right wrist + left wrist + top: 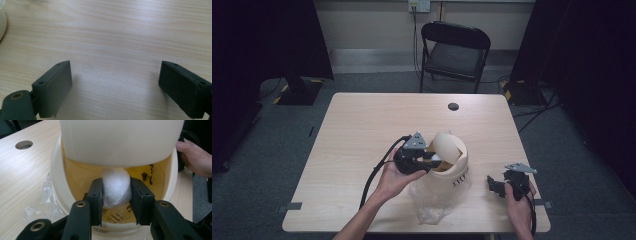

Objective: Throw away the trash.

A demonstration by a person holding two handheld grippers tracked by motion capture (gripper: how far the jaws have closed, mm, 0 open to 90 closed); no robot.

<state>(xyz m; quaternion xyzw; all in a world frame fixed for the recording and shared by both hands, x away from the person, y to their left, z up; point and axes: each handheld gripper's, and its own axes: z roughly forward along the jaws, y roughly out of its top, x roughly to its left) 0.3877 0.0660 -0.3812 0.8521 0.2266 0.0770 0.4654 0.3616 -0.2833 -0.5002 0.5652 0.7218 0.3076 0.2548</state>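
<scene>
The wad [116, 186] sits right between the left gripper's [116, 202] jaws, at the bin's [56, 182] mouth, flap [120, 140] just above it. Plastic wrap [43, 202] lies left of them. Bare table [115, 40] between the right gripper's [115, 85] jaws.

black folding chair [455, 52], grey carpet [272, 145]

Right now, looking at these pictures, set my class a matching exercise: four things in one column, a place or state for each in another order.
Things
1. white crumpled wad
2. right gripper
3. cream swing-lid plastic bin
4. clear plastic bag

States
A. jaws wide apart over bare wood
B. lying crumpled on the table beside the bin
C. lid tipped inward
D. clamped between the left gripper's jaws at the bin's mouth

Pairs: 1-D, 2-A, 3-C, 4-B
</scene>
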